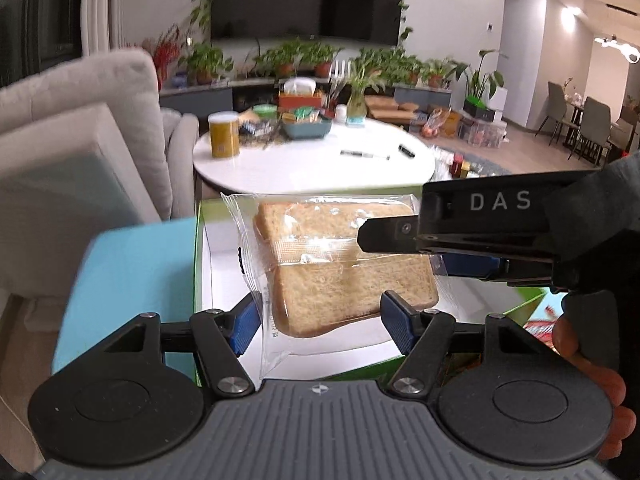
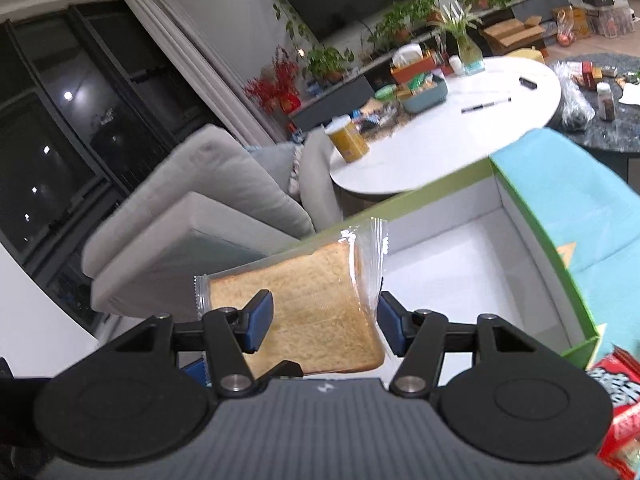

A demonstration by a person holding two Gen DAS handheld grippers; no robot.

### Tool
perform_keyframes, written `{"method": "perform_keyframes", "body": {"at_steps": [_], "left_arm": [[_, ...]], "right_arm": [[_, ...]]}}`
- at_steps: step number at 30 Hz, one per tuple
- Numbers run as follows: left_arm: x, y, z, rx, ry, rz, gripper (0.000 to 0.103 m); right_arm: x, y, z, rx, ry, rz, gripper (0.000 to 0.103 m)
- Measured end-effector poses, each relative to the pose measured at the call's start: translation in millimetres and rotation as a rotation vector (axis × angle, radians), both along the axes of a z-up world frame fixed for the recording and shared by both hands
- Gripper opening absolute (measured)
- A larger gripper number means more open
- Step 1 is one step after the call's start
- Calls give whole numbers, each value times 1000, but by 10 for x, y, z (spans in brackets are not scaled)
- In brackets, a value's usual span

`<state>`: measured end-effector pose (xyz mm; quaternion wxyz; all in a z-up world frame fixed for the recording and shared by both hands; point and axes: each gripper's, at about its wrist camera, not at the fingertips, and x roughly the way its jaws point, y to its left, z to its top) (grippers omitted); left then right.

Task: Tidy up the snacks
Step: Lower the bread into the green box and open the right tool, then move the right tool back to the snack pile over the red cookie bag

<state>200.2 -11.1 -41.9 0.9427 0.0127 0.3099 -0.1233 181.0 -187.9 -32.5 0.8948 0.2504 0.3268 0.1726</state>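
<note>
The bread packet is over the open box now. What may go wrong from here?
1. The left gripper and the right gripper are both at the bread packet. I cannot tell how firmly each pad presses, so the packet may slip or drop askew into the box.
2. Only thin clear wrapper covers the soft slices, so a hard squeeze may crush them.
</note>
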Motion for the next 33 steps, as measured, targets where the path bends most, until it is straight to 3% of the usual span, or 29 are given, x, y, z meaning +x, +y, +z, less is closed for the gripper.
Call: {"method": "perform_keyframes", "body": {"at_steps": [2, 5, 10, 15, 25, 27, 33], "left_arm": [[30, 12, -86, 16, 20, 3, 64], [49, 45, -149, 39, 43, 35, 79], [-5, 83, -122, 51, 36, 51, 85], [-115, 158, -33, 58, 3, 78, 86], [-562, 397, 235, 19, -56, 143, 92], [-688, 466, 221, 24, -61, 167, 100], [-984, 722, -25, 5, 4, 211, 100]], "right_arm": [[61, 44, -79, -18, 30, 7, 60], [128, 94, -195, -33, 80, 28, 60], [115, 163, -215, -98, 87, 38, 60], [40, 84, -119, -101, 62, 9, 60], [-509, 16, 265, -92, -43, 25, 67], [-657, 42, 272, -95, -48, 33, 67], [-1098, 197, 120, -130, -31, 91, 67]]}}
